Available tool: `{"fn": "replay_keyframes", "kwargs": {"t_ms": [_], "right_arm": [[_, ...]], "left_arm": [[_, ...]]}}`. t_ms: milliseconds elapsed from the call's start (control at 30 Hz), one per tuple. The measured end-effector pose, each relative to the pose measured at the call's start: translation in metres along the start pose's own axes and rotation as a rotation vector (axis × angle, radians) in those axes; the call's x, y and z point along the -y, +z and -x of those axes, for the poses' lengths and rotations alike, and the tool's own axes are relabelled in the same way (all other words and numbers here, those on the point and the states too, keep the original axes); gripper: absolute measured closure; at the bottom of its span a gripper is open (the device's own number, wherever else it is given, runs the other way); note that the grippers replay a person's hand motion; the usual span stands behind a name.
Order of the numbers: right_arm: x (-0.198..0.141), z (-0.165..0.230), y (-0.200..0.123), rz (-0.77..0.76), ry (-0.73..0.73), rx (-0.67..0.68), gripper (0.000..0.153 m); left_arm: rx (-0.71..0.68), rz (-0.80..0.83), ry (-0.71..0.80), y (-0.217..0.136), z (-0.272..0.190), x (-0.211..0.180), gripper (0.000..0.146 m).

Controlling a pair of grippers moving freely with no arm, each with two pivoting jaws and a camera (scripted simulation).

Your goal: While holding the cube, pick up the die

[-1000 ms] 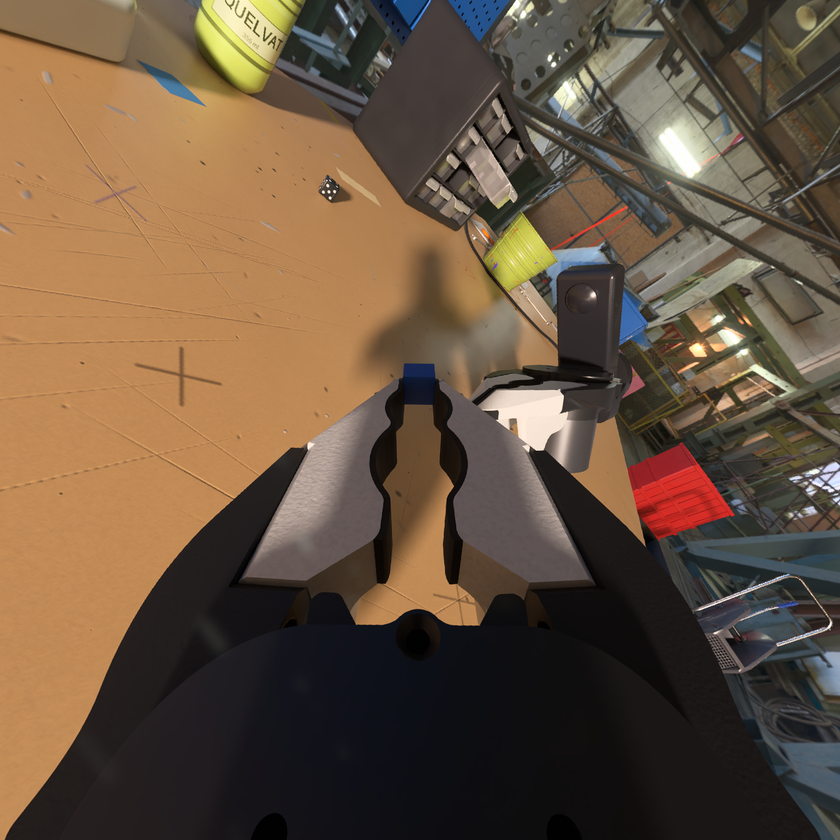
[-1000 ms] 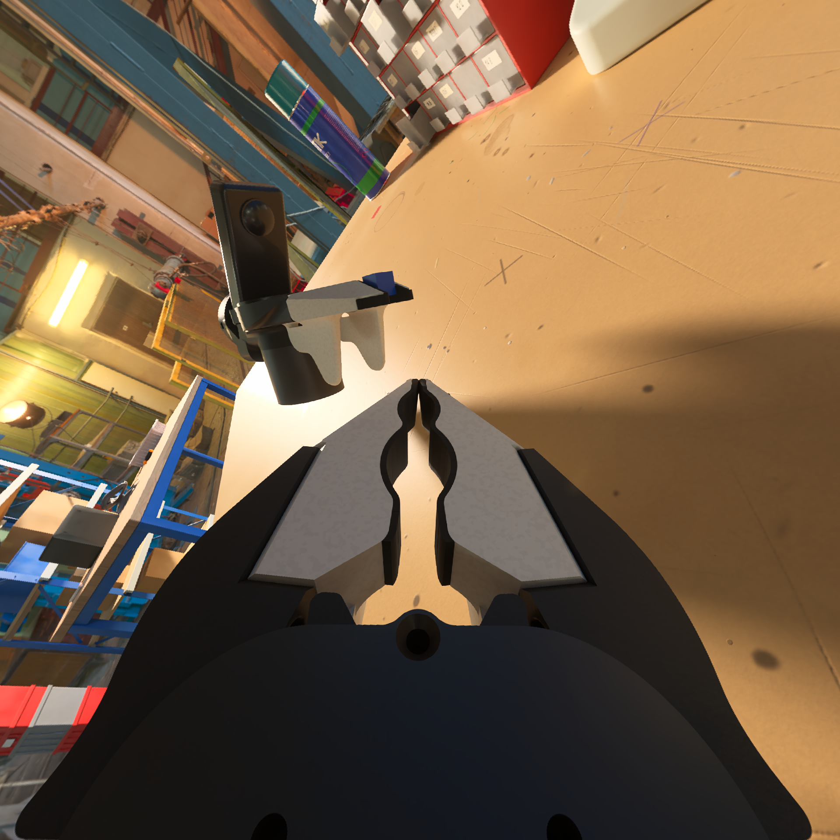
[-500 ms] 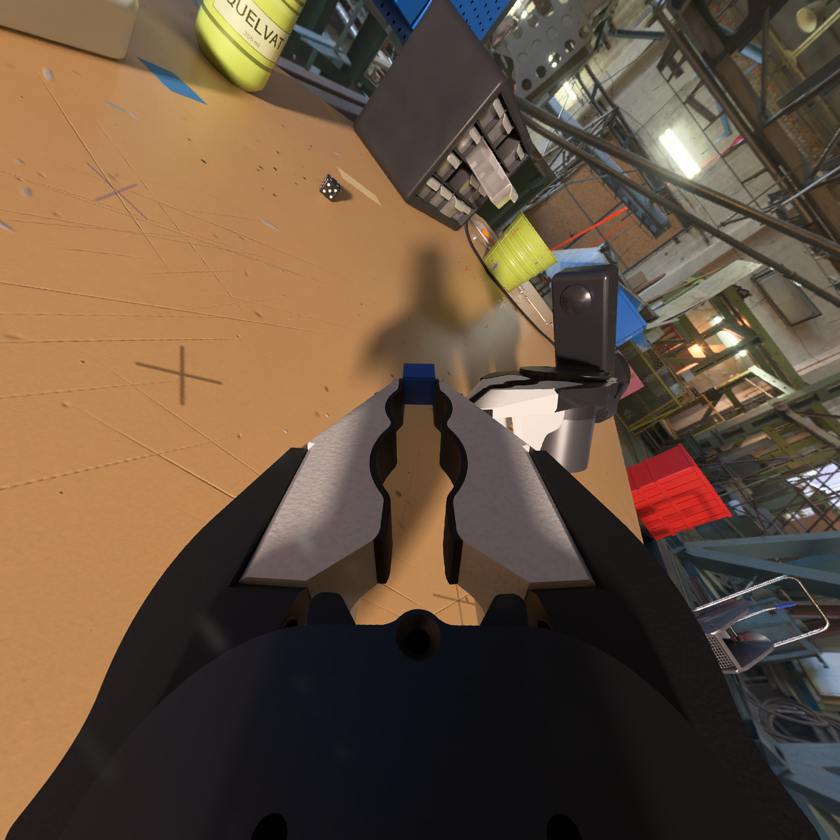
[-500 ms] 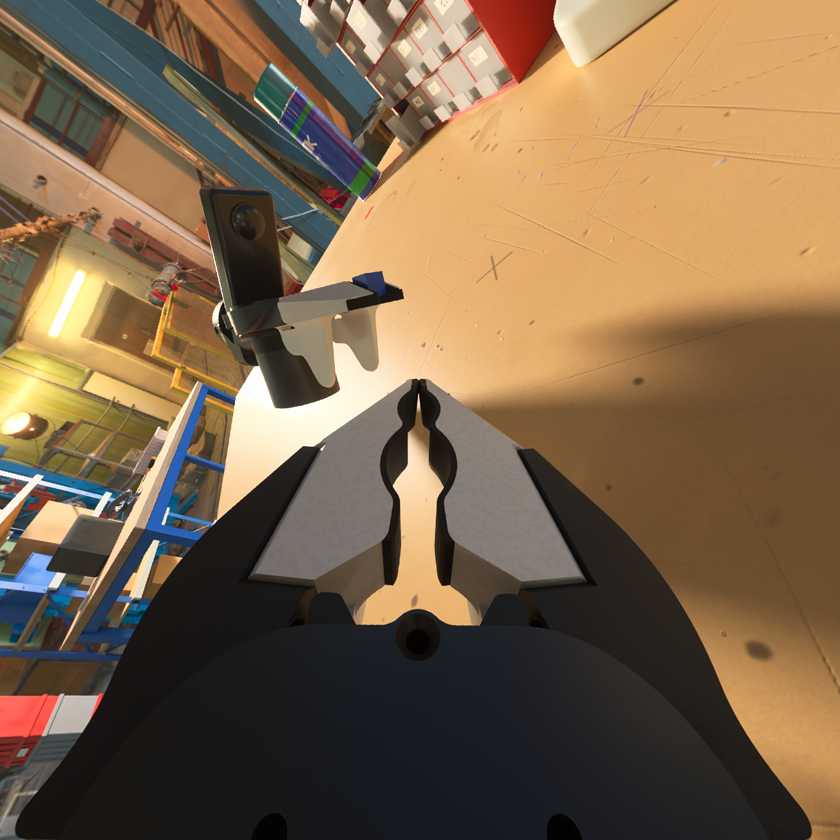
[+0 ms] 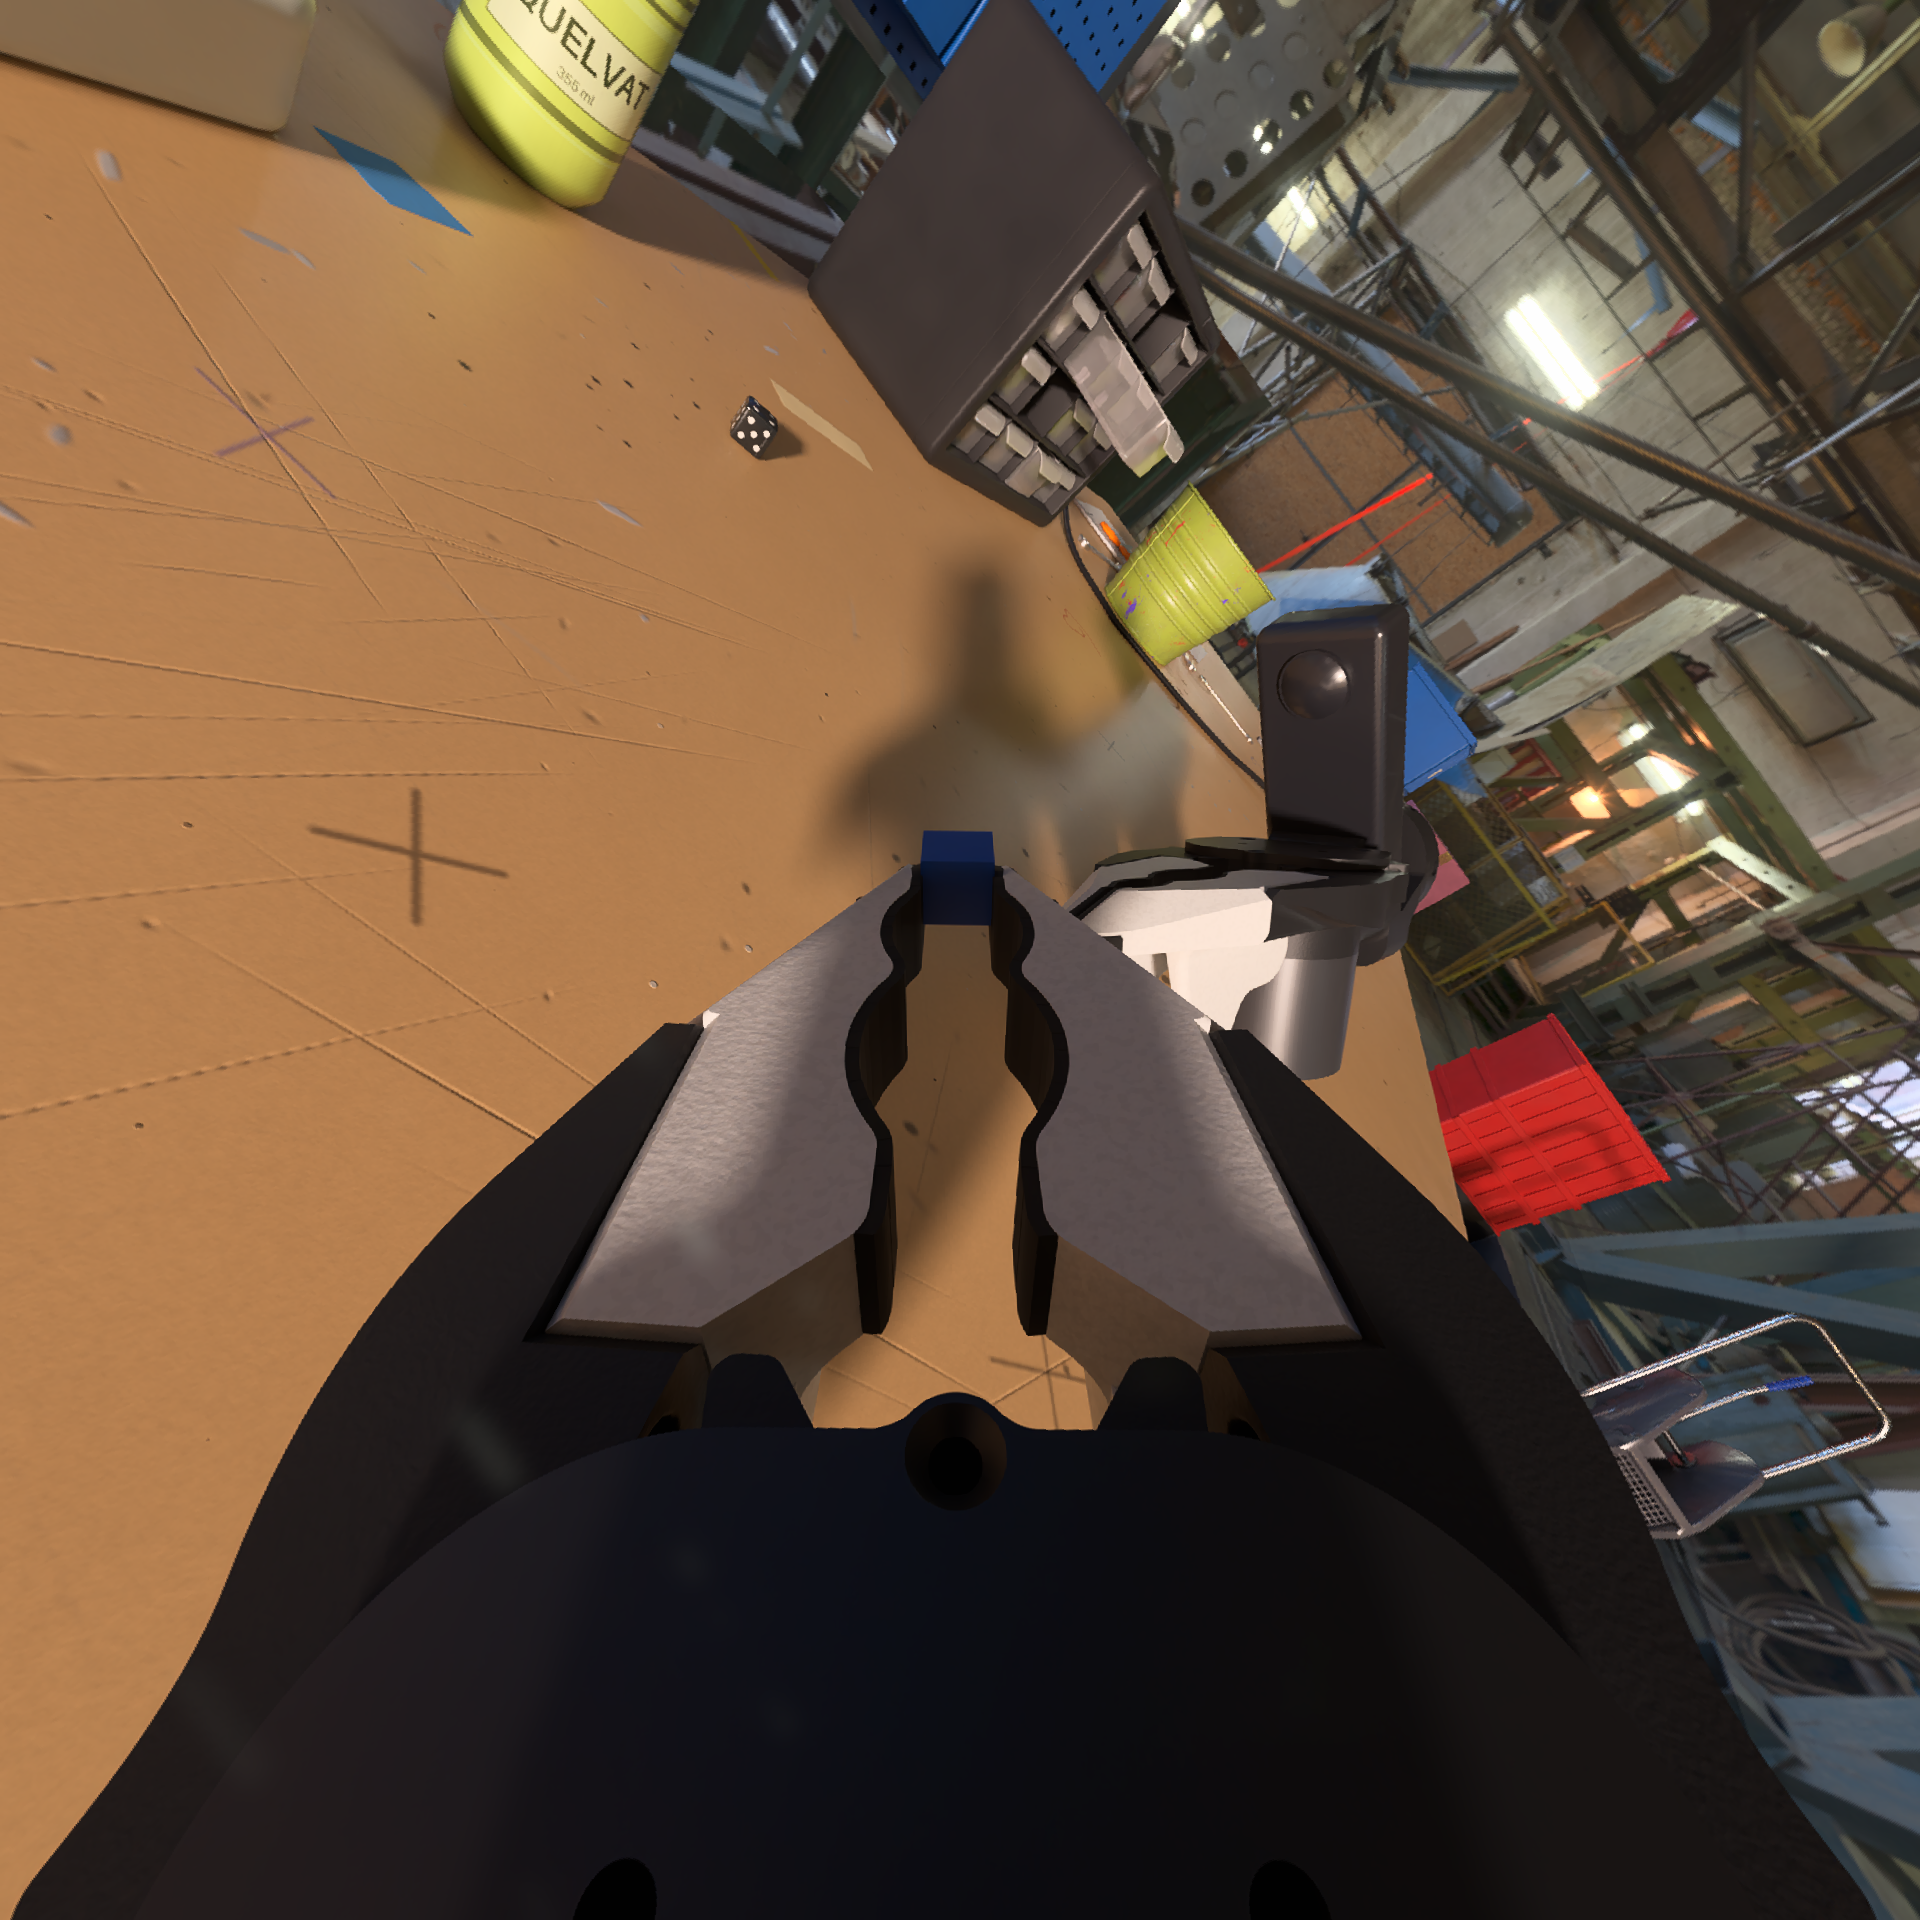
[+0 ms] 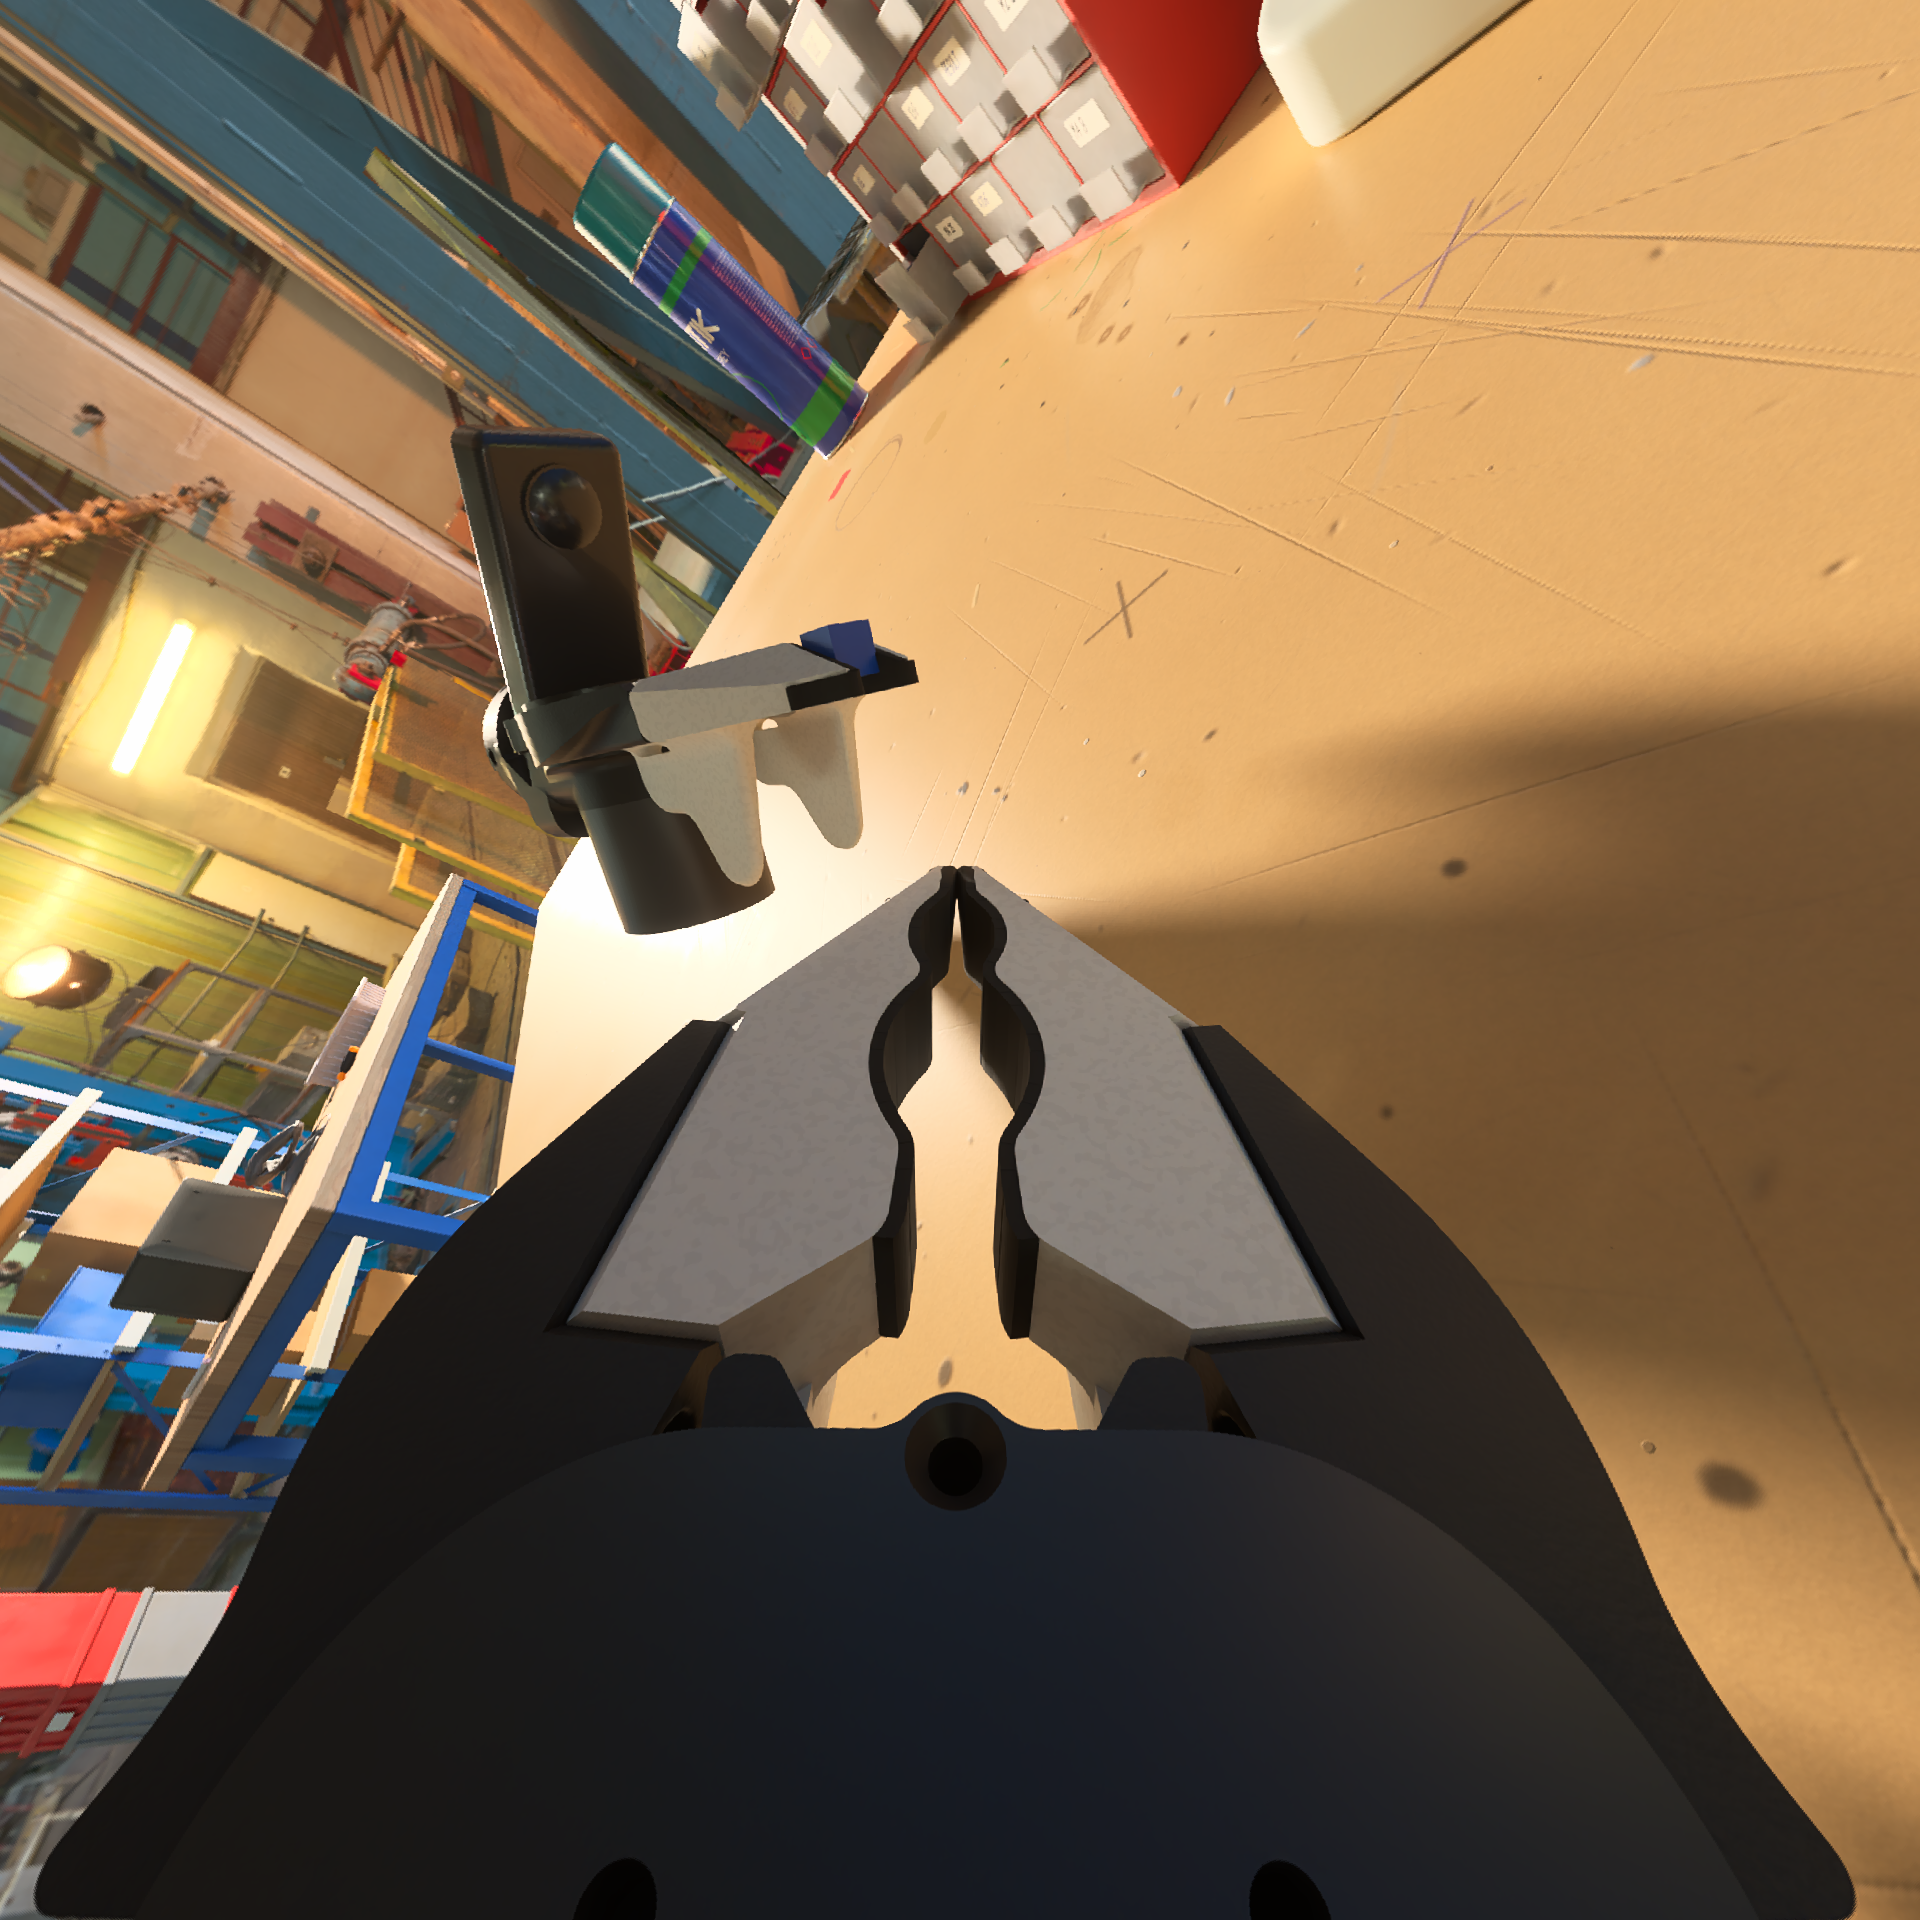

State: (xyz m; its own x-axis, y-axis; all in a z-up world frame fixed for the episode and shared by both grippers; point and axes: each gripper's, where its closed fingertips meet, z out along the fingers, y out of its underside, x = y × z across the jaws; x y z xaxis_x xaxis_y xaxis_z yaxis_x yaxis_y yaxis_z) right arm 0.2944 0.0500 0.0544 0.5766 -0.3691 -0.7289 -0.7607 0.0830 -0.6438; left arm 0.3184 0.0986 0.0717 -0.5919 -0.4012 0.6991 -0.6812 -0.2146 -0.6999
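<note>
Your left gripper (image 5: pixel 957 883) is clamped on the small dark-blue cube (image 5: pixel 956 875), pinched only at the very fingertips and held above the scratched tan tabletop (image 5: pixel 312 623). That shallow pinch is your main risk: any jolt or loosening of the squeeze as you work the other side would likely let the cube slip out.

Your right gripper (image 6: pixel 956 883) has its tips pressed together on nothing, so it must spread before it can take anything. If you bring it down on the small black die with white pips (image 5: pixel 754 426) while it is like that, you would probably knock the die away across the smooth board.

The die rests on the tabletop well ahead of the left gripper and to its left, near the dark grey drawer cabinet (image 5: pixel 997 260) and short of the yellow-green bottle (image 5: pixel 561 94). It does not show in the right wrist view at all, so the right gripper is not pointed at it; you will have to turn toward it, passing close by the left gripper, where a bump could cost you the cube.
</note>
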Motion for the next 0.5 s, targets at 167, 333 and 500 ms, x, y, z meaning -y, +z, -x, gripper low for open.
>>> {"fn": "replay_keyframes", "kwargs": {"t_ms": [167, 333, 500], "right_arm": [[0.0, -0.0004, 0.0001, 0.0, 0.002, -0.001, 0.153], [-0.0001, -0.0009, 0.0002, 0.001, 0.004, -0.003, 0.153], [0.0, -0.0014, 0.0002, 0.0, 0.008, -0.004, 0.153]], "left_arm": [[-0.001, 0.001, 0.0, 0.0, -0.0001, -0.0001, 0.135], [-0.001, 0.001, -0.001, 0.0001, 0.0001, -0.0001, 0.135], [-0.001, 0.002, -0.002, 0.0001, 0.0002, -0.0001, 0.135]]}}
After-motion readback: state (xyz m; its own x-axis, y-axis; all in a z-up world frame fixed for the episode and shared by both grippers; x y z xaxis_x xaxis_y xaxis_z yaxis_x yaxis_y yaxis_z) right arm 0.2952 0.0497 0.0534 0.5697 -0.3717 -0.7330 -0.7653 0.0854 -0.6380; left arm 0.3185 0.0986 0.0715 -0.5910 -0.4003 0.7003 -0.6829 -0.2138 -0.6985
